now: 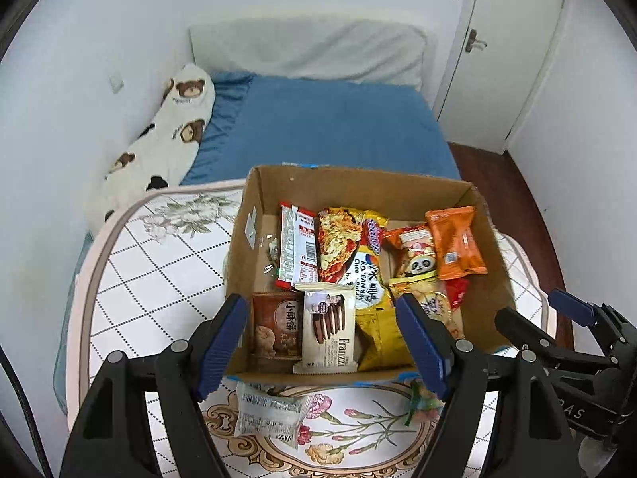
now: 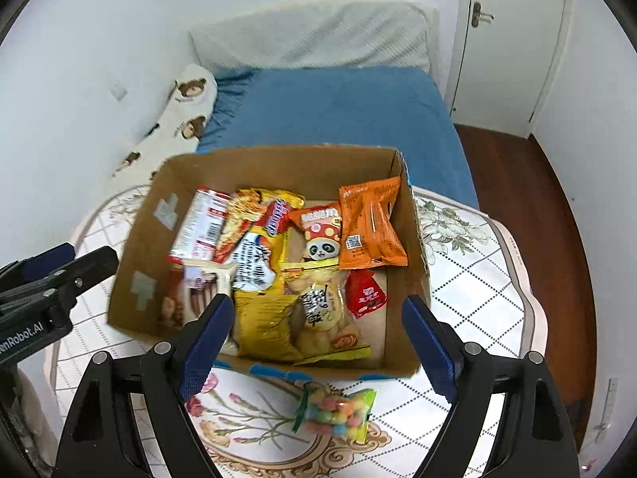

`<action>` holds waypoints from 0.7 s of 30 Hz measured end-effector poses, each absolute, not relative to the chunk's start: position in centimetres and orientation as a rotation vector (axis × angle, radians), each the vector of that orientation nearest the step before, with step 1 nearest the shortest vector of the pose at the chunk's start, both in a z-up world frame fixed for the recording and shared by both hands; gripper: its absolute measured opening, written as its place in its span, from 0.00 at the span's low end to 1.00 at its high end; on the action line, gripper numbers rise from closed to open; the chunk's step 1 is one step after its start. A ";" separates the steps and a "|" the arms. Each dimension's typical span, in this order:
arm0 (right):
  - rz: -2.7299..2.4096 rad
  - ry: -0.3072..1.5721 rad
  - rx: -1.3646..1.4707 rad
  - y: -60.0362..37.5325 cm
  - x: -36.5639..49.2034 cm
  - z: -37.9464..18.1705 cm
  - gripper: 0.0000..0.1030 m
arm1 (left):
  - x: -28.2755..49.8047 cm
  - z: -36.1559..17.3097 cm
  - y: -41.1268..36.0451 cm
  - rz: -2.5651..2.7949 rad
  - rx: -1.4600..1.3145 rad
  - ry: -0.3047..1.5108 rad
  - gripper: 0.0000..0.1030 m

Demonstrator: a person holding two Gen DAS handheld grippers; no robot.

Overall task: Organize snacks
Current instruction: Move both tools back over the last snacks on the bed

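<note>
Both sets of jaws are seen spread apart and empty: the left gripper and the right gripper are held above the near edge of the cardboard box, angled downward, with nothing between the pads.

The box stands on the table, beyond and partly between the jaws in both views. Most snacks are already packed inside. Two are noted outside it, on the table below the jaws: a white wrapped packet under the left jaws, and a bag of coloured candy balls under the right jaws, just beside the box's near wall.

Risks, as judged:
- The two grippers are close together; a collision is possible if both are lowered at once.
- The near wall could be struck, shifting the light box toward the table edge by the bed.
- The thin, flat white packet may slip from the pads or be missed against the tablecloth.
- The candy bag could be crushed or torn if it is pinched hard.

Legible writing: "Franzzi" on the white biscuit pack; "KOREAN" partly read on the yellow bag; "enRobot.AI" on the left gripper body in the right wrist view. Other labels are in Chinese and too small to be read.
</note>
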State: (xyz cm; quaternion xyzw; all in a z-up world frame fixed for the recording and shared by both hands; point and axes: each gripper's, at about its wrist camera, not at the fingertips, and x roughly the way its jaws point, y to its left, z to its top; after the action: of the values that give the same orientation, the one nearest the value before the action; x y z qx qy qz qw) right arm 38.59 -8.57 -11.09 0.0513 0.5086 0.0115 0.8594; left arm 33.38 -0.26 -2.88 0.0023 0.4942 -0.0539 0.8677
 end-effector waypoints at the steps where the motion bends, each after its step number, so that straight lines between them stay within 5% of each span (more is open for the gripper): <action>1: 0.025 1.049 0.114 -8.6 37.8 -10.4 0.86 | 32.7 -2.3 -0.3 -0.111 0.006 1.018 0.74; 11: 0.044 0.970 0.151 -8.6 33.6 -7.1 0.86 | 29.2 -0.4 0.4 -0.103 -0.002 0.961 0.74; 17: 0.042 1.116 0.226 -9.9 31.8 -12.8 0.85 | 27.5 -5.8 2.9 -0.016 -0.023 1.061 0.74; 19: 0.039 1.184 0.238 -10.4 31.4 -15.9 0.58 | 27.2 -8.4 3.8 0.007 -0.014 1.126 0.74; 21: 0.029 1.265 0.295 -11.2 31.3 -19.8 0.56 | 26.7 -11.6 5.0 0.036 -0.009 1.196 0.74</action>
State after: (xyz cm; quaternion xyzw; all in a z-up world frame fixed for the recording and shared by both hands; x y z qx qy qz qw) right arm 31.35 -11.22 -19.83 0.1375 0.5888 0.0136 0.7964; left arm 26.72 4.99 -11.57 -0.0043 0.5629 0.0170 0.8264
